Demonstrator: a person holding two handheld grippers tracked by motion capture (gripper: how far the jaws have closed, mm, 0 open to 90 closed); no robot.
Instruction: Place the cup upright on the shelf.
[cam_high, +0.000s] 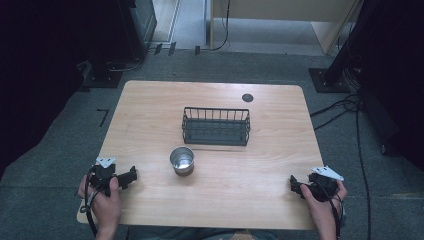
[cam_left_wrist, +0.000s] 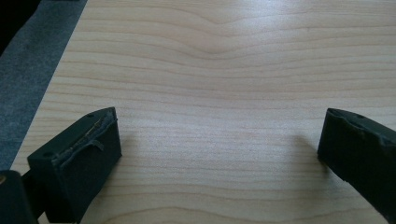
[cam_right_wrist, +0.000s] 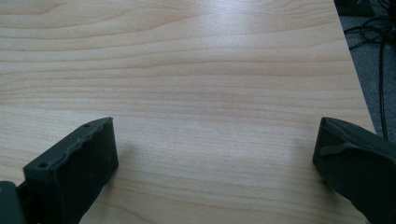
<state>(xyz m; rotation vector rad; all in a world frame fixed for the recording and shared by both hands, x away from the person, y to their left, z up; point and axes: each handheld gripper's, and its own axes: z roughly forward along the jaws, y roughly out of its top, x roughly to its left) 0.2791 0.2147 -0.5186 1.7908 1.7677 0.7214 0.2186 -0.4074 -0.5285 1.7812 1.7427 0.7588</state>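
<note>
- The person's left hand (cam_high: 102, 197) is holding the left claw (cam_high: 131, 176) at the near left edge of the wooden table (cam_high: 150, 125), with a cable trailing down over the wrist.
- In the left gripper view the left claw (cam_left_wrist: 219, 140) is standing wide open, its two black jaws set far apart over bare wood grain with nothing between them.
- The person's right hand (cam_high: 322, 200) is holding the right claw (cam_high: 294, 186) at the near right edge of the table, its grey three-cornered plate lying on top.
- In the right gripper view the right claw (cam_right_wrist: 215, 144) is also gaping wide, gripping nothing, with the table's edge and grey floor showing at the far right.
- The metal cup (cam_high: 182, 160) is standing upright a little farther in, between the two claws and well apart from both, its open mouth facing up.
- Just beyond the cup, the black wire basket (cam_high: 216, 126) is sitting at the middle of the table, near the cup but not touching it.
- Farther still, a round dark cable grommet (cam_high: 247, 97) is lying near the far edge of the table.
</note>
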